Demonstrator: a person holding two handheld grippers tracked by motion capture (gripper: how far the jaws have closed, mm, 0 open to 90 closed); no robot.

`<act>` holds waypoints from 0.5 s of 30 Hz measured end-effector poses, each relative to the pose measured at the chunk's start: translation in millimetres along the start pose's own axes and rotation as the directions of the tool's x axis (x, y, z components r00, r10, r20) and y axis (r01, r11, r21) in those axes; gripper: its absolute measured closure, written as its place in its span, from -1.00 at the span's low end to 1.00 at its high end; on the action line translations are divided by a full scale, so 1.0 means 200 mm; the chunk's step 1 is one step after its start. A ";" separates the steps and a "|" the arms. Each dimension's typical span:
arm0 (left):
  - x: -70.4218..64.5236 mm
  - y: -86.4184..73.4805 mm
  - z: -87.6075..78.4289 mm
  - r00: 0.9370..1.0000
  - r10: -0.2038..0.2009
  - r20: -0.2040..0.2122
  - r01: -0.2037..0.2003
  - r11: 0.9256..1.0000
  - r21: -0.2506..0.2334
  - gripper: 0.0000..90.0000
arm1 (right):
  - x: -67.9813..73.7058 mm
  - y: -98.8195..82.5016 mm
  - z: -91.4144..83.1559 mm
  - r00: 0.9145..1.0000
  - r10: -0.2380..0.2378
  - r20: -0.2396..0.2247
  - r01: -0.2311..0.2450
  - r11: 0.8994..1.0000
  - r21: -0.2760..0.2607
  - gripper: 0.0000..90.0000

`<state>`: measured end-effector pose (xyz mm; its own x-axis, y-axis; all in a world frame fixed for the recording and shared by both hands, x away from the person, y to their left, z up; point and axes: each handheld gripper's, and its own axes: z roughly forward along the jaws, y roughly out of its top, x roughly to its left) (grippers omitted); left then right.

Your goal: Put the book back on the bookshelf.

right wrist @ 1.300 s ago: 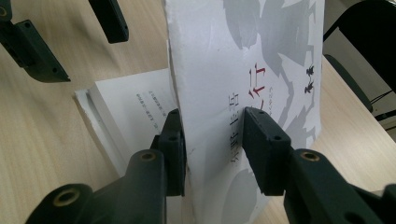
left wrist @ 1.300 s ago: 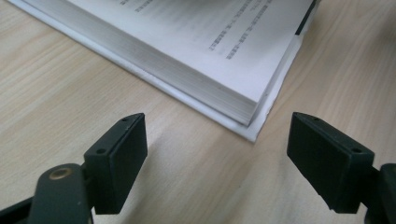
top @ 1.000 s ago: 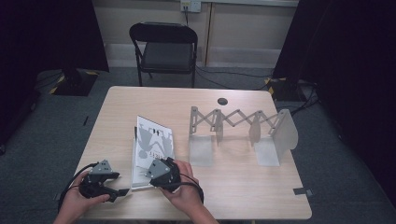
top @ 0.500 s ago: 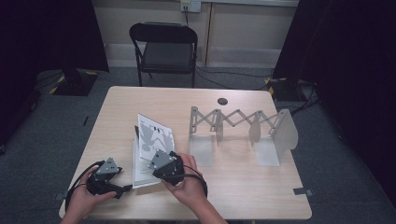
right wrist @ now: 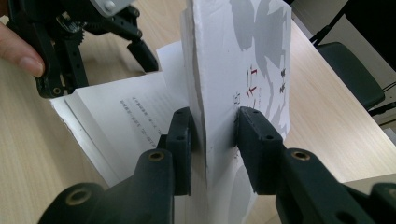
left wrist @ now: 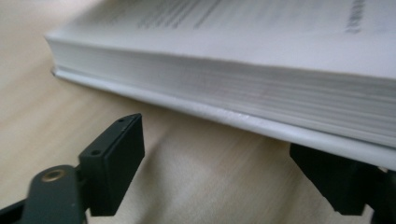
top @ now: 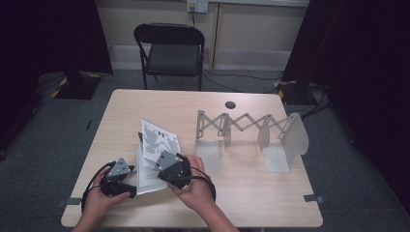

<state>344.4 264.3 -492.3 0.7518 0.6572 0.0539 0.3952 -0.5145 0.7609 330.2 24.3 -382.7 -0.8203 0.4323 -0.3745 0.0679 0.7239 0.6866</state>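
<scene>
Right gripper pinches the front cover of a white book and holds it lifted upright, with grey blotches and red lettering on the cover. Left gripper has its jaws spread wide, nothing between them, low at the book's edge, one jaw tucked under the page block. Book lies near the front-left of the table. Grey accordion rack with upright dividers stands well apart to the right, small dark disc behind it. Light wood tabletop, folding chair beyond, grey carpet, dark curtains.
</scene>
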 end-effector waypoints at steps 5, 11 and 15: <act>-0.02 0.03 -0.02 0.999 0.040 -0.012 -0.040 0.999 -0.018 -0.50 | -0.01 0.01 -0.01 1.000 -0.006 -0.002 0.006 1.000 0.000 0.48; -0.07 0.08 -0.04 0.991 0.130 -0.040 -0.132 0.989 -0.062 -0.48 | -0.03 0.04 -0.02 0.999 -0.037 -0.017 0.038 0.999 0.021 0.48; -0.08 0.09 -0.05 0.975 0.207 -0.081 -0.212 0.975 -0.062 -0.56 | -0.04 0.05 -0.02 0.999 -0.041 -0.024 0.041 0.999 0.030 0.48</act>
<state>335.0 250.3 -472.4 0.7720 0.5789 0.2625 0.1933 -0.6072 0.7707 334.2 26.2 -370.3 -0.8357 0.3895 -0.3872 0.0509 0.7570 0.6514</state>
